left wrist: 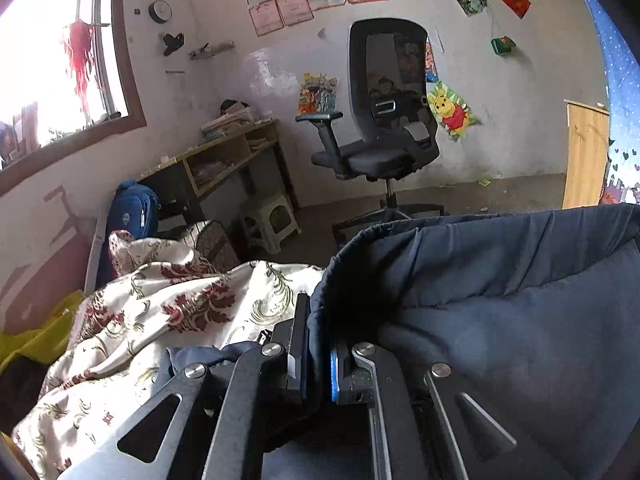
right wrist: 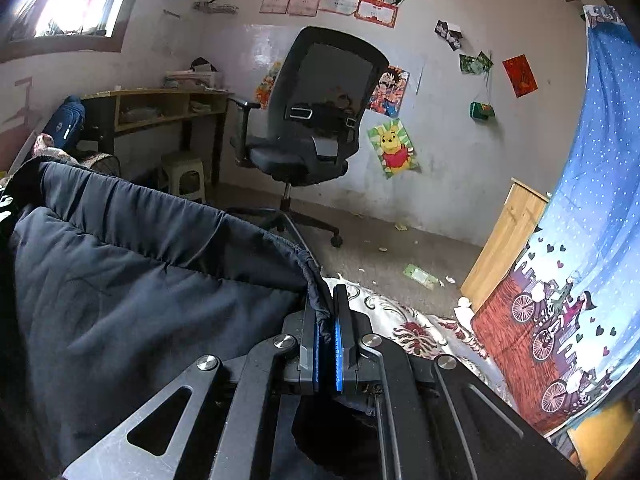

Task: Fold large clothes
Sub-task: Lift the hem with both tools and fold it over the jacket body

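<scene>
Dark navy padded garment [left wrist: 500, 300] is showing plain; bedspread [left wrist: 168, 312] is showing cream with maroon and olive floral scrolls; curtain [right wrist: 592, 184] is showing blue with white dots.

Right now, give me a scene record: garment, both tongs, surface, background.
garment: dark navy padded garment, its gathered edge stretched between both tongs
left tongs: shut on the garment's edge
right tongs: shut on the garment's edge
surface: floral bedspread under the garment
background: black office chair, wooden desk, plastic stool
fold state: cannot tell
</scene>
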{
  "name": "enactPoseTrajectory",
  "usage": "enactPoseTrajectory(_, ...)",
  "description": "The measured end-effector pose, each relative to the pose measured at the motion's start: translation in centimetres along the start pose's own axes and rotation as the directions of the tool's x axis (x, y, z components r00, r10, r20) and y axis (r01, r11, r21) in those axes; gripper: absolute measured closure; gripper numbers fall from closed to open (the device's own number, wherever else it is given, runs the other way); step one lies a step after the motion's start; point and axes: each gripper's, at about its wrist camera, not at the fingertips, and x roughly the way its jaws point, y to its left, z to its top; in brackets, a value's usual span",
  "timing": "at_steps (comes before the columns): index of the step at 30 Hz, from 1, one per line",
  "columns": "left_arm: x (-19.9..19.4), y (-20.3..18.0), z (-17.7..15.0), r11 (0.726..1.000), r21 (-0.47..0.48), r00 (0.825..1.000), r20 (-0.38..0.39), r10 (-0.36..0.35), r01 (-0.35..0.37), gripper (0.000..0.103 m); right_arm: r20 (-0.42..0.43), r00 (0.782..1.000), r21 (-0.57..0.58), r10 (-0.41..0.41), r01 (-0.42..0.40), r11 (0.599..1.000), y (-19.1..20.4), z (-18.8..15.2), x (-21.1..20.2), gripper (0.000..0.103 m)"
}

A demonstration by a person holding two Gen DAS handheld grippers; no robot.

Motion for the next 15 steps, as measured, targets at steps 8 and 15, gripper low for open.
enactPoseTrajectory(8, 1.1, -0.1, -0.5, 1.000, -0.001, 1.000, -0.019, -0.011, 0.011, 0.096, 0.014, 1.000, -0.023, -0.017, 0.017, 1.000, 0.6, -0.5, 0.4, 0.098)
enactPoseTrajectory(15, 1.9, 0.0, -0.7, 0.999, -0.009, 0.999, -0.035, -0.031, 0.030, 0.095, 0.003, 1.000, -0.019, -0.023, 0.023, 1.000, 0.7, -0.8, 0.9, 0.098)
